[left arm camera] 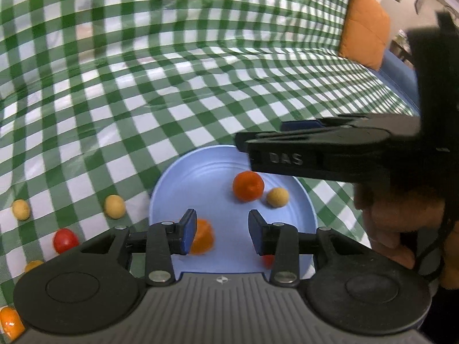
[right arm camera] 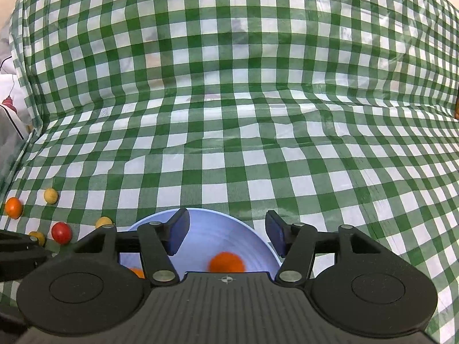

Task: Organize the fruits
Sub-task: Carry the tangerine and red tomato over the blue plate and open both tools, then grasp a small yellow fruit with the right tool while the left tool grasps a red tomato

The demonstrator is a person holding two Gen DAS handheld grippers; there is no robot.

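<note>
The left tool (left arm camera: 221, 233) hung with its pads spread and nothing between them, over the near part of the blue plate (left arm camera: 200, 169). Its own view showed the plate's contents best: an orange fruit (left arm camera: 248, 186) at about 1 o'clock from the plate's middle, a small yellow ball (left arm camera: 277, 197) just beside it at 3 o'clock of that fruit, a second orange fruit (left arm camera: 203, 236) at about 7 o'clock partly behind the left pad, and a red bit (left arm camera: 268, 260) half hidden by the right finger. That view alone also showed the right tool (left arm camera: 243, 144) from the side, reaching in from 3 o'clock above the plate's far rim, with the hand (left arm camera: 401, 223) holding it and an orange cushion (left arm camera: 364, 25) at 1 o'clock.

The right wrist view showed that tool (right arm camera: 226, 233) parted wide and empty over the plate (right arm camera: 229, 223), with one blurred orange fruit (right arm camera: 227, 262) low at 6 o'clock.

Loose fruits lay on the green checked cloth (right arm camera: 229, 114) at 9 o'clock of the plate: a red ball (left arm camera: 65, 240) and two yellow balls (left arm camera: 114, 206) in the left view; the right view added an orange ball (right arm camera: 13, 207) farther out.

The fruits were round, so no long axis or pointing could be told
</note>
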